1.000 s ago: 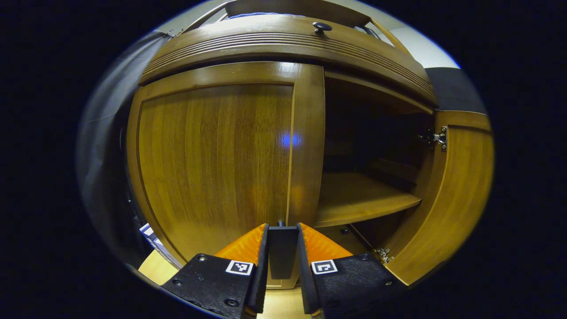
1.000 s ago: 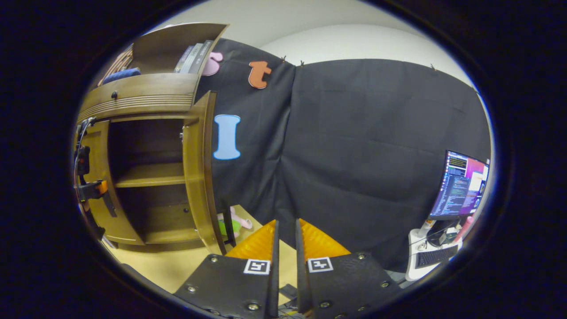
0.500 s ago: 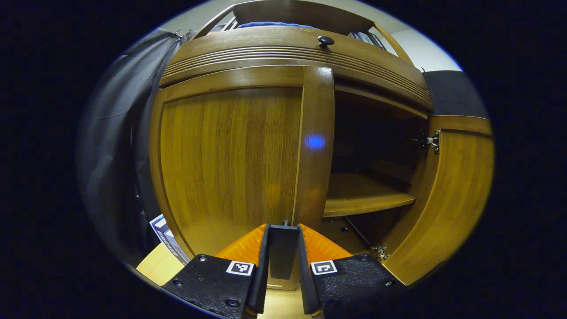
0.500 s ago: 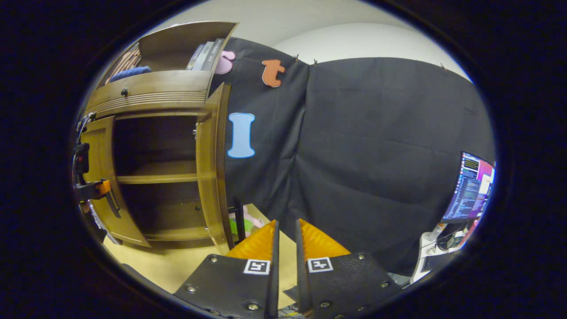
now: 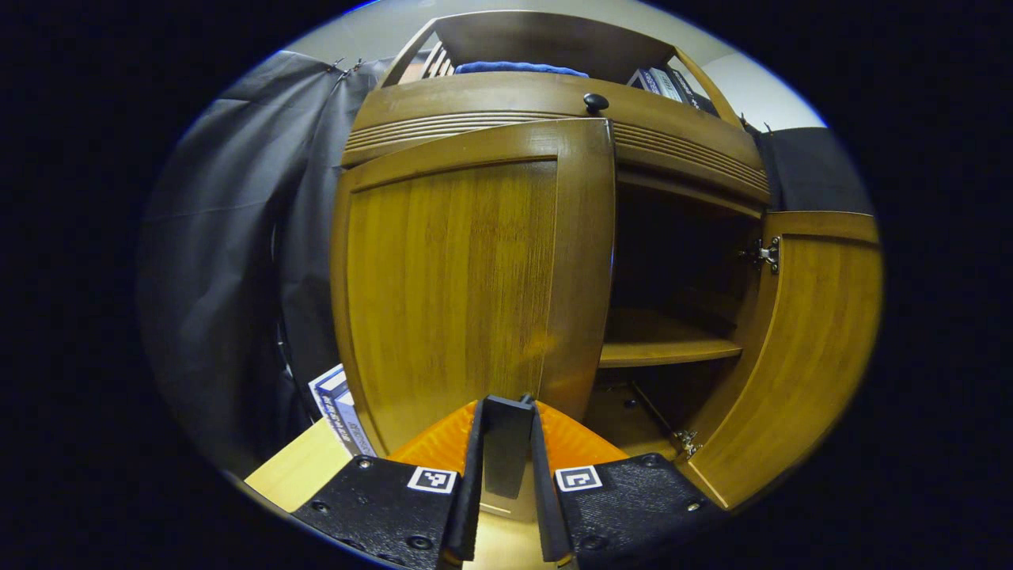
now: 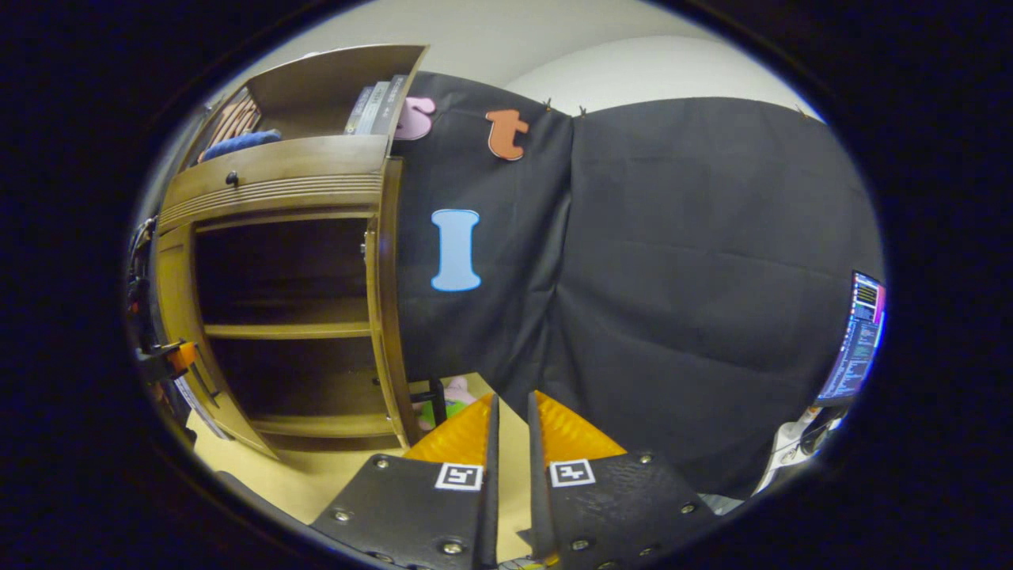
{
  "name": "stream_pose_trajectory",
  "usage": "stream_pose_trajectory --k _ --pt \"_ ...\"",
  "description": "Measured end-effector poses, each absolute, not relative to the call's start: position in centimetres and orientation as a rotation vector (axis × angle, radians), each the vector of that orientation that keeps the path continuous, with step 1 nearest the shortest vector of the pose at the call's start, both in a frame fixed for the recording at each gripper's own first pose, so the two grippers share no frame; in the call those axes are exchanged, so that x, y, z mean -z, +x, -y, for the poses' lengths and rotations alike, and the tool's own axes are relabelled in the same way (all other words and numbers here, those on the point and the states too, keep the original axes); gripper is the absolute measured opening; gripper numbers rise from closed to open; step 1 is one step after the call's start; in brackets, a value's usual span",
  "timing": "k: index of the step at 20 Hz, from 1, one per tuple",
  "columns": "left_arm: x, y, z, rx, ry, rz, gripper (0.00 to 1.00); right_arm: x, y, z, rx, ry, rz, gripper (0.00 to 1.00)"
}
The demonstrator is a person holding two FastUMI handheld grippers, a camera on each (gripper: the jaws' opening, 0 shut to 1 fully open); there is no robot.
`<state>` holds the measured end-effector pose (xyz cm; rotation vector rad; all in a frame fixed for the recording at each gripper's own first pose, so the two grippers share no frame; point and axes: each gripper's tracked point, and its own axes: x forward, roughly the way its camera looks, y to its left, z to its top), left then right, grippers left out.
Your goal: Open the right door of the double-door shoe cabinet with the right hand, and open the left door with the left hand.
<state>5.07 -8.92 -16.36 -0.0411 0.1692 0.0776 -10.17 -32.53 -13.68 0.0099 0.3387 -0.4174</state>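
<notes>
The brown wooden shoe cabinet (image 5: pixel 554 103) stands close ahead in the left gripper view. My left gripper (image 5: pixel 506 405) is shut on the dark handle (image 5: pixel 506 447) of the left door (image 5: pixel 451 285), which stands partly swung out. The right door (image 5: pixel 807 340) is wide open, showing a dark inside with one shelf (image 5: pixel 665 350). In the right gripper view the cabinet sits at the left: right door (image 6: pixel 388 301) edge-on, left door (image 6: pixel 176 317) ajar, the left gripper (image 6: pixel 170 358) at its edge. My right gripper (image 6: pixel 512 400) is shut, holds nothing, and is well away from the cabinet.
Books (image 5: pixel 340 404) lean beside the cabinet's left side. A drawer with a dark knob (image 5: pixel 595 101) and an open shelf with a blue cloth (image 5: pixel 514 69) top the cabinet. A soft toy (image 6: pixel 447 394) lies behind the right door. A monitor (image 6: pixel 859 340) stands far right.
The left door has swung further out with my left gripper holding its handle. The right gripper's view has shifted, so the cabinet now sits a little more toward the middle.
</notes>
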Motion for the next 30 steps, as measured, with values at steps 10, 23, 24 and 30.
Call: stream_pose_trajectory --k 10,23,24,30 --pt "16.1 0.9 6.5 -0.231 -0.031 -0.176 0.23 14.8 -8.8 35.1 0.361 0.027 -0.356 0.17" --pt "15.7 -3.9 2.4 -0.338 -0.034 -0.182 0.07 16.4 -6.9 32.8 0.226 0.05 -0.356 0.17" --pt "15.7 -4.3 1.9 -0.343 -0.039 -0.182 0.03 16.7 -6.7 32.6 0.216 0.056 -0.36 0.17" --pt "15.6 -5.3 1.1 -0.295 -0.06 -0.18 0.01 18.1 -6.2 31.6 0.183 0.105 -0.381 0.17"
